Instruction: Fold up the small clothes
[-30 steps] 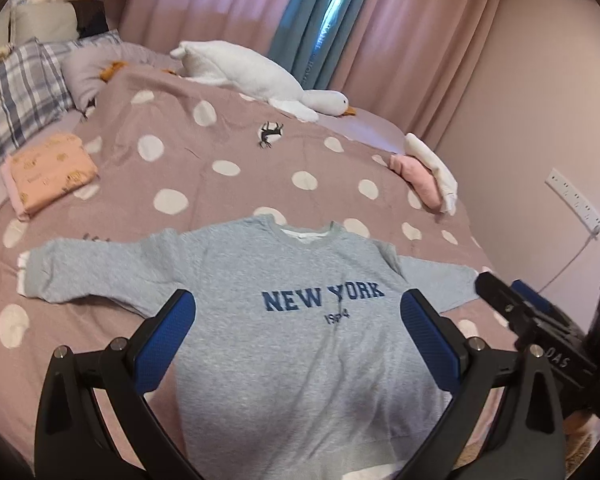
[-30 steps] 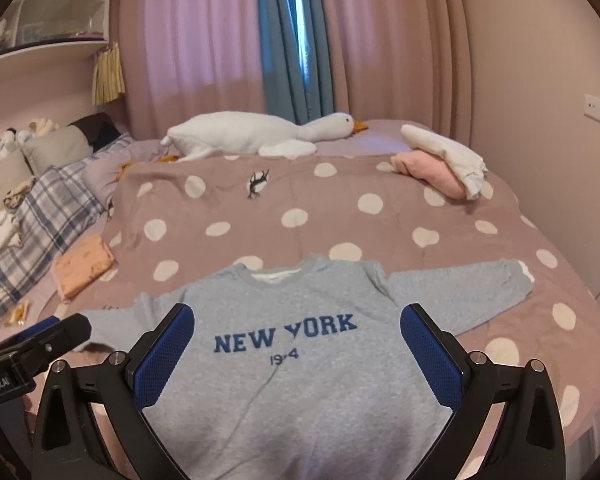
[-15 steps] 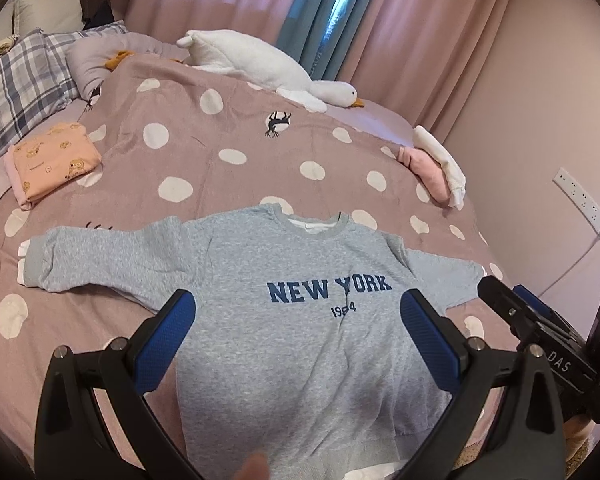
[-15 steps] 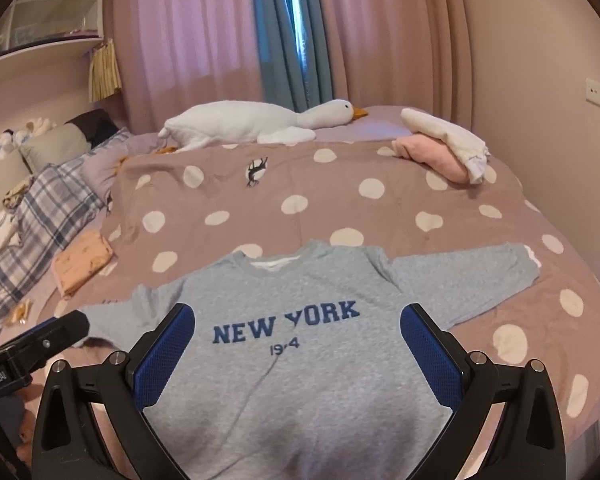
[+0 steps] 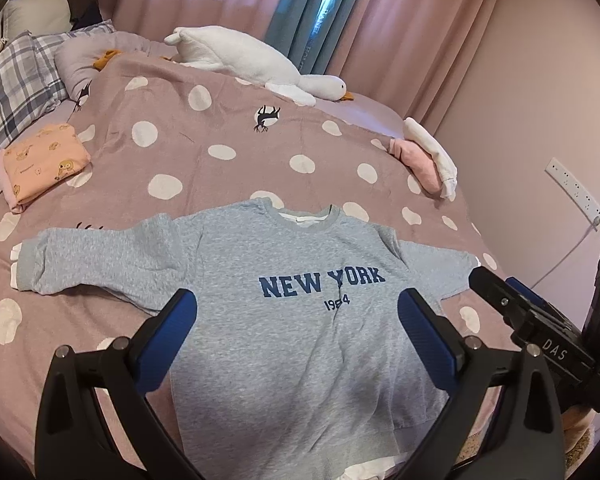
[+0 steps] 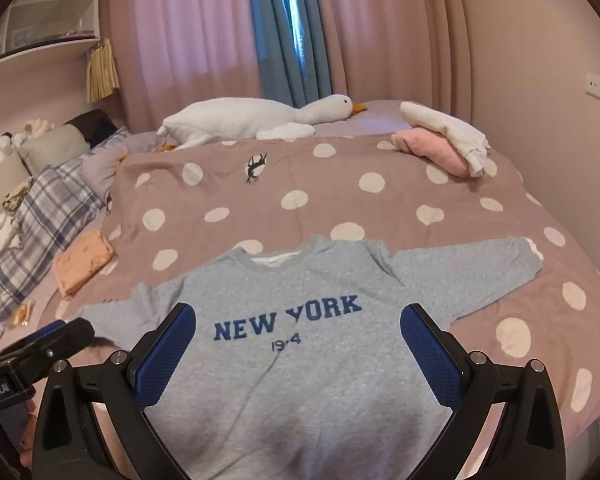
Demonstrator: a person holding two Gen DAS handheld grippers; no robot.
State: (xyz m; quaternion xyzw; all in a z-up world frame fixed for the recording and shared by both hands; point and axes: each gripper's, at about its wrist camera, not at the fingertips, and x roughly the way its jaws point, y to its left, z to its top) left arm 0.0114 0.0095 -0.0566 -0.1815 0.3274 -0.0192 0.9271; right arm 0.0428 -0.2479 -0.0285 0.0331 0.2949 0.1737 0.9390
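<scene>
A big pink bed cover with white dots (image 5: pixel 180 168) is carrying a grey sweatshirt with blue NEW YORK letters (image 5: pixel 300 320), spread flat near the front edge, sleeves reaching out sideways. The left gripper (image 5: pixel 298 336) and right gripper (image 6: pixel 298 340) are being held wide apart and empty above its lower half. Each sleeve is lying nearer its own gripper.

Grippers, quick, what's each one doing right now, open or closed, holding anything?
Left gripper: open, holding nothing, above the grey sweatshirt.
Right gripper: open, holding nothing, also above the sweatshirt.
</scene>
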